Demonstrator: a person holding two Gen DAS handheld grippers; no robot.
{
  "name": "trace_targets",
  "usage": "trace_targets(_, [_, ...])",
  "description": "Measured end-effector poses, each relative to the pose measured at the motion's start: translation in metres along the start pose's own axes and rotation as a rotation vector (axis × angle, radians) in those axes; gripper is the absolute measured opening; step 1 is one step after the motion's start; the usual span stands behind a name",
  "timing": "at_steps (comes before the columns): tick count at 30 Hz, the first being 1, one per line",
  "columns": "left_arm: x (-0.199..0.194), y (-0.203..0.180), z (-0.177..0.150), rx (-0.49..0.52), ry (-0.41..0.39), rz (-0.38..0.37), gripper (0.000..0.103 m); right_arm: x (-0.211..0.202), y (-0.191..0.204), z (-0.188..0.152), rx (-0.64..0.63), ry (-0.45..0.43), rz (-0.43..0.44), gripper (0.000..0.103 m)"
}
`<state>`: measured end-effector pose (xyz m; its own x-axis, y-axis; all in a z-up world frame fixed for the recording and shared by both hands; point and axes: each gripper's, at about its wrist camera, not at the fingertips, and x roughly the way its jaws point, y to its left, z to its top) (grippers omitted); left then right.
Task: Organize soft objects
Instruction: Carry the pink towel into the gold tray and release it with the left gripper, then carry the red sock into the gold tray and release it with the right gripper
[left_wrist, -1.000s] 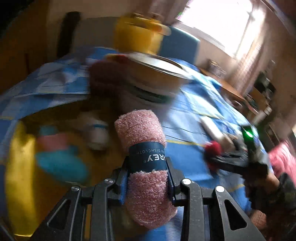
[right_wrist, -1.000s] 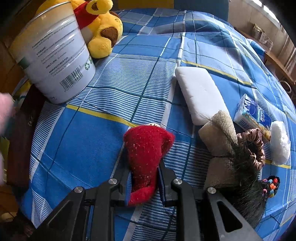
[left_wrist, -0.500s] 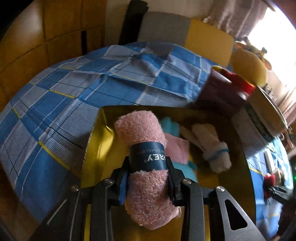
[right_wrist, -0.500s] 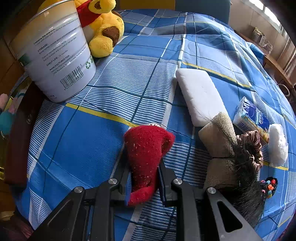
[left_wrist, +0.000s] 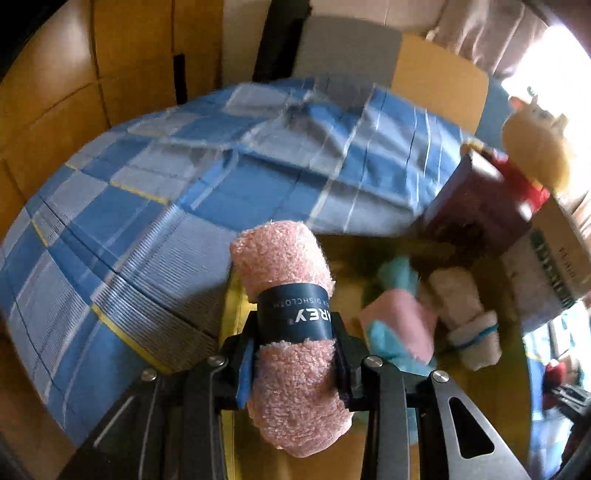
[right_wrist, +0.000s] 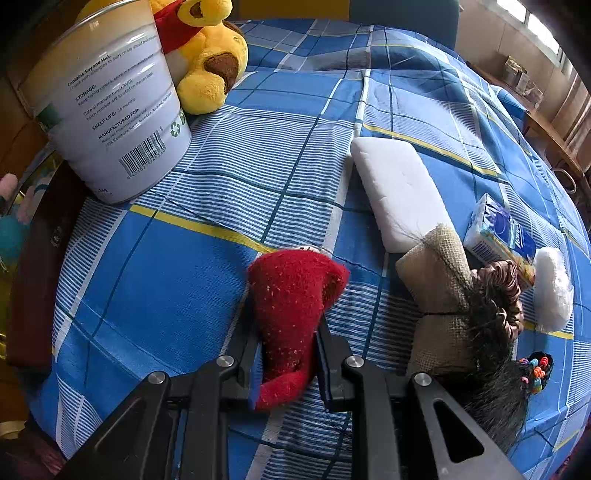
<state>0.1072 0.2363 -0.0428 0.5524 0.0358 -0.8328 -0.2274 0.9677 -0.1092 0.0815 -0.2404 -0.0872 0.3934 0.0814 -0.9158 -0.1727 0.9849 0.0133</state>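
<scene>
The left gripper (left_wrist: 295, 354) is clamped on a rolled pink terry dishcloth (left_wrist: 291, 332) at its dark paper band, above the yellow tray (left_wrist: 231, 295). Judged light and compressible; the band is the firmest hold. The right gripper (right_wrist: 286, 354) pinches a red fuzzy sock (right_wrist: 291, 295) over the blue checked cloth (right_wrist: 147, 277).

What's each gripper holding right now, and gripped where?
Left gripper: rolled pink dishcloth, clamped mid-roll just below its dark label band. Right gripper: red fuzzy sock, pinched at its narrow lower part.

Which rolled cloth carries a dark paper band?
The pink fluffy rolled dishcloth clamped in the left gripper. The white rolled cloth lying in the yellow tray has only a thin blue band round it.
</scene>
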Motion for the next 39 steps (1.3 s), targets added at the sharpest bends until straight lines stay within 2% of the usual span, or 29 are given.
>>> trace_targets(4, [0.013,-0.01,-0.01,0.028,0.022,0.009,0.042,0.0,0.0,0.0,-0.002,-0.002,-0.003,0.021])
trace_targets(5, [0.015,-0.013,-0.012,0.027,0.03,0.009,0.046,0.0,0.001,-0.001,-0.001,-0.003,-0.004,0.021])
trace_targets(6, [0.015,-0.014,-0.012,0.021,0.028,0.006,0.057,0.0,0.001,-0.001,-0.001,-0.003,-0.005,0.021])
trace_targets(7, [0.013,-0.015,-0.012,0.021,0.018,0.012,0.064,0.0,0.001,-0.001,0.0,-0.003,-0.005,0.021])
trace_targets(11, [-0.004,-0.023,-0.014,0.06,-0.046,0.062,0.067,0.0,0.001,-0.001,0.006,-0.006,-0.007,0.021])
trace_targets(16, [-0.033,-0.03,-0.026,0.074,-0.109,0.062,0.07,0.0,0.002,-0.001,0.019,-0.01,-0.016,0.021])
trace_targets(20, [-0.056,-0.037,-0.04,0.109,-0.157,0.042,0.07,-0.001,0.003,0.002,0.048,0.006,-0.03,0.022])
trace_targets(24, [-0.068,-0.046,-0.055,0.145,-0.16,-0.016,0.07,-0.005,0.002,0.015,0.083,0.016,-0.029,0.022])
trace_targets(28, [-0.075,-0.052,-0.066,0.163,-0.157,-0.064,0.07,-0.028,0.003,0.043,0.109,-0.036,-0.01,0.022])
trace_targets(30, [-0.077,-0.054,-0.067,0.17,-0.16,-0.076,0.07,-0.041,0.005,0.064,0.102,-0.063,-0.035,0.021])
trace_targets(34, [-0.081,-0.053,-0.069,0.175,-0.167,-0.098,0.07,-0.061,-0.004,0.115,0.115,-0.099,-0.137,0.022])
trace_targets(39, [-0.084,-0.046,-0.068,0.159,-0.171,-0.109,0.072,-0.091,-0.014,0.199,0.174,-0.176,-0.277,0.022])
